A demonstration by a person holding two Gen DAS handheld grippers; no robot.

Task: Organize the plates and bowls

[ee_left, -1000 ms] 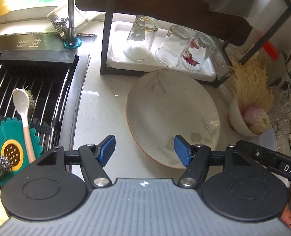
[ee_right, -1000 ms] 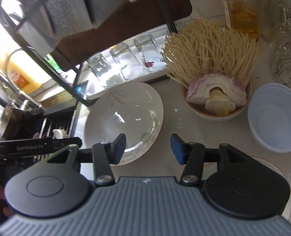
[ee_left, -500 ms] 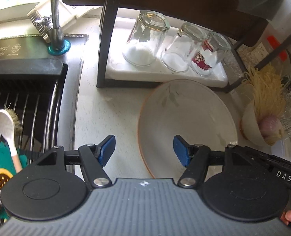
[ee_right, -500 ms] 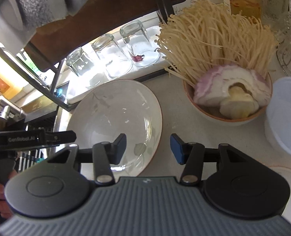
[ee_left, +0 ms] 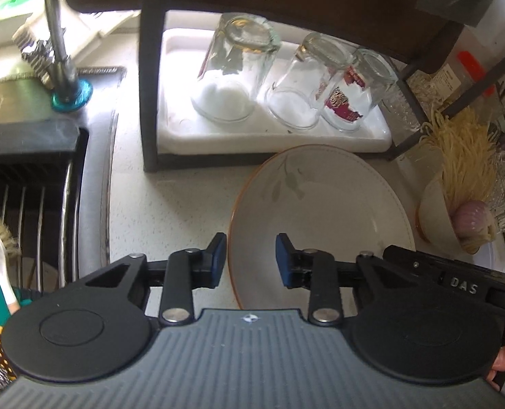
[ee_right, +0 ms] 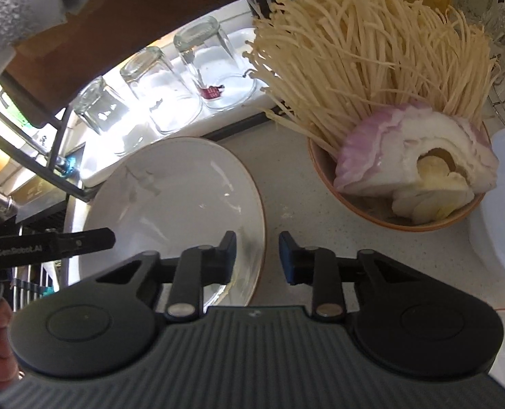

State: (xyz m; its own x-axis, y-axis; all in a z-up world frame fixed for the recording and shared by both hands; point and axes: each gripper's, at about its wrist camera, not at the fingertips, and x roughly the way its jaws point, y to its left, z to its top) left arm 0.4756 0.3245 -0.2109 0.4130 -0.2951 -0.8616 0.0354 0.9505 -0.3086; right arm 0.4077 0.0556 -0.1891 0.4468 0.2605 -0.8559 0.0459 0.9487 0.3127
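1. Plate [ee_left: 320,211]: it lies flat on the pale countertop [ee_left: 170,204], directly ahead of both grippers, with the white tray [ee_left: 272,138] of upturned glasses [ee_left: 235,75] beyond it under the dark rack.
2. Left gripper [ee_left: 249,255]: its jaws are closing, and the plate's orange-edged left rim passes between them. The left pad [ee_left: 218,255] sits outside the rim, the right pad [ee_left: 283,259] over the plate's inside. The pads do not yet look pressed on the rim, so treat this side as not gripped.
3. To do this well, I judge you should seat the rim deep between the pads before the squeeze finishes; a shallow pinch on a glazed sloping lip can slip.
4. Right gripper [ee_right: 257,255]: its jaws are closing too, straddling the plate's right rim [ee_right: 261,225]. Its left pad [ee_right: 230,252] is over the plate, its right pad [ee_right: 286,259] over bare counter. No firm contact is visible here either.
5. Match the two sides: let both pairs of pads bite at about the same depth, then lift level so the plate does not tip.
6. To the right of your right gripper stands a bowl [ee_right: 371,211] of enoki mushrooms [ee_right: 371,51] and cut onion [ee_right: 416,160], close to the plate's edge. Further right is a pale plastic container [ee_right: 501,204]. Raise the plate straight up rather than sweeping it rightward, or it may knock that bowl.
7. Whether the plate's far edge clears the tray is hard to tell, so lift clear before carrying it.
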